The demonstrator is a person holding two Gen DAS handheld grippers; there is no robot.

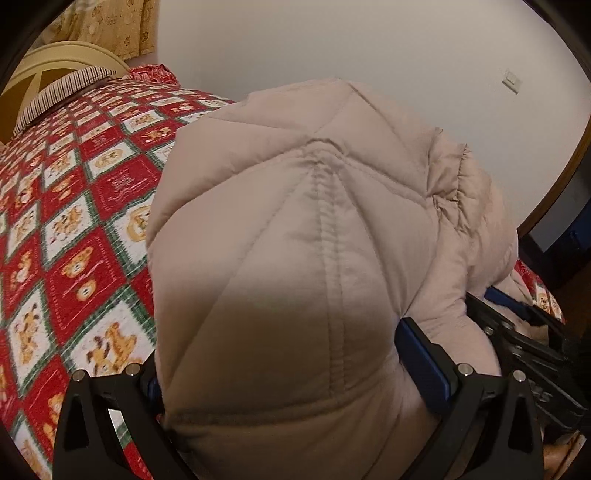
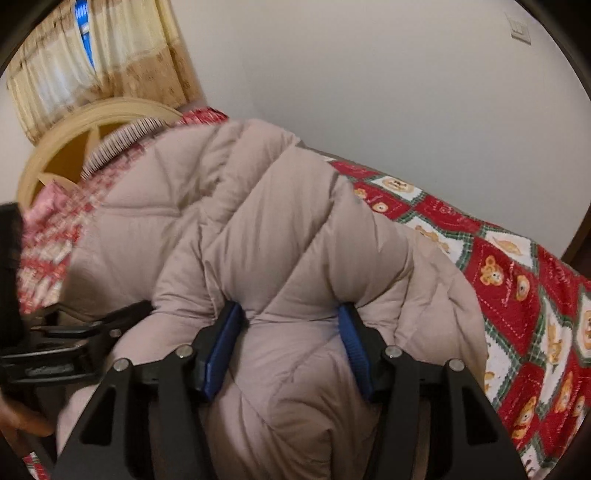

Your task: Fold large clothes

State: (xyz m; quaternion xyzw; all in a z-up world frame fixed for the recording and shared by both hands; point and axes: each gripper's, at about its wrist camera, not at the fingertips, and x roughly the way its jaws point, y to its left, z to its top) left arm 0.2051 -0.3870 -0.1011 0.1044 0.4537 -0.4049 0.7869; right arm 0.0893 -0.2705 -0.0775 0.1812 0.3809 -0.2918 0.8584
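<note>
puffy beige coat point(image 1: 295, 258) | clamped (thick fold) in both grippers | over bedspread point(image 1: 74, 221)

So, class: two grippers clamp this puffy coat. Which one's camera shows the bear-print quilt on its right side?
The right gripper. In its view the bear-print quilt lies right of the beige coat; in the left gripper's view the quilt lies left.

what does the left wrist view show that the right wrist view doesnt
Only the left wrist view shows a dark doorway at right and the jacket's centre seam.

Only the right wrist view shows a bright window gap between the curtains.

Both show the beige puffer jacket gripped by each gripper, left gripper and right gripper, over the teddy-bear quilt, plus headboard and wall switch.
</note>
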